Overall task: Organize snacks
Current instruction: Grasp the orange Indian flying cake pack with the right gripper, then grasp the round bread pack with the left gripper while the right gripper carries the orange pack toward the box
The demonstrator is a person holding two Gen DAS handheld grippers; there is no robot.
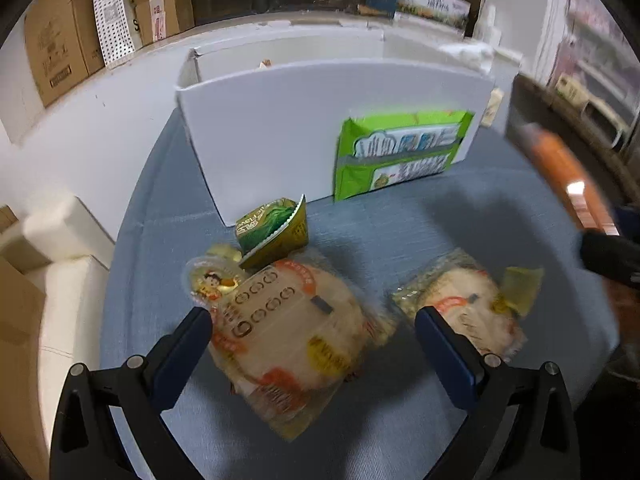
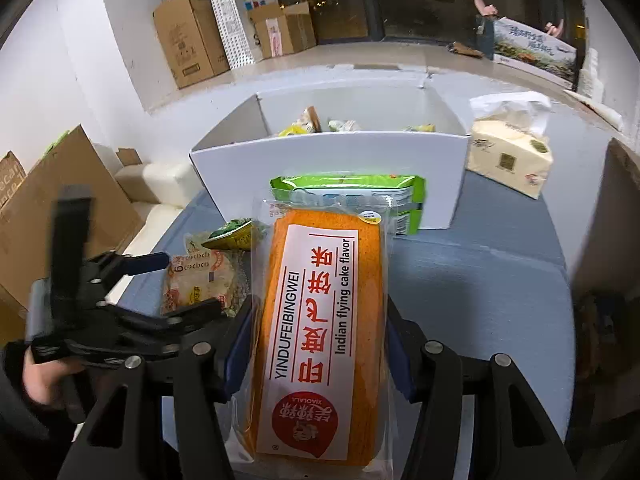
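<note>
My right gripper (image 2: 318,344) is shut on an orange cake pack (image 2: 320,320), which it holds lifted above the blue table; the same cake pack (image 1: 568,184) shows blurred at the right of the left wrist view. My left gripper (image 1: 312,320) stands open over a clear bag of pale cakes (image 1: 288,332), its fingers either side of the bag. A second bag of cakes (image 1: 460,308) lies to its right. A small green-yellow packet (image 1: 276,232) and a jelly cup (image 1: 212,280) lie beside them. A green pack (image 1: 396,152) leans on the white box (image 1: 280,120).
The white box (image 2: 328,152) holds several snacks. A tissue pack (image 2: 508,156) stands right of it. Cardboard boxes (image 2: 188,36) line the back ledge and the floor at the left (image 2: 60,208). A person's hand (image 2: 40,376) holds the left gripper.
</note>
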